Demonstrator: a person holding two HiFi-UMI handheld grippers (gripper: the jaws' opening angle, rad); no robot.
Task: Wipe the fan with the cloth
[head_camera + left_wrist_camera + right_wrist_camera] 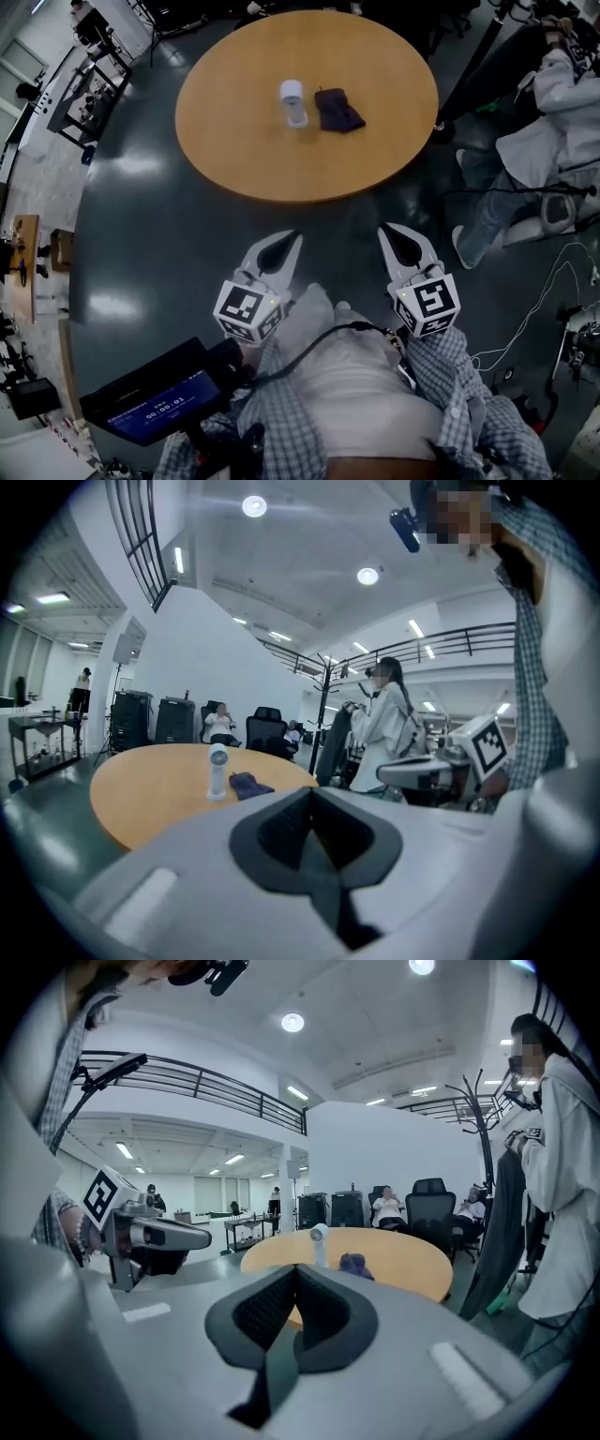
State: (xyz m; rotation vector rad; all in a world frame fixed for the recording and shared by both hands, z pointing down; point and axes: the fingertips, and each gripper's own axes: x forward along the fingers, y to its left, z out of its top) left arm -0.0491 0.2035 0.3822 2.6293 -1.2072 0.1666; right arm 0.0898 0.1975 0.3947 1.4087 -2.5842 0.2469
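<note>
The left gripper [291, 240] and the right gripper [392, 234] are held side by side in front of the person's body, both pointing toward the table. Each gripper's own view shows its dark pads pressed together with nothing between them, so both are closed and empty. A stretch of dark floor [159, 234] lies between them and the work. Neither gripper is over the tabletop [281, 164] yet.

Farther on, near the middle of the round wooden tabletop, the small white fan [293, 101] stands upright on its base. The dark cloth [338, 110] lies crumpled just beside it, on its right in the head view; I cannot tell whether the two touch. Beyond the table's right edge is a person in a pale coat [553, 131], well apart from both things.

I judge the task to be at its approach step: nothing is picked up and no wiping has begun. The next move calls for coming closer to the table and parting the jaws of one gripper, probably the right, since the cloth lies on that side. That gripper then has to come down on the cloth and pinch up a fold. The other gripper would likely need to steady the light fan, which could tip under a wipe.
</note>
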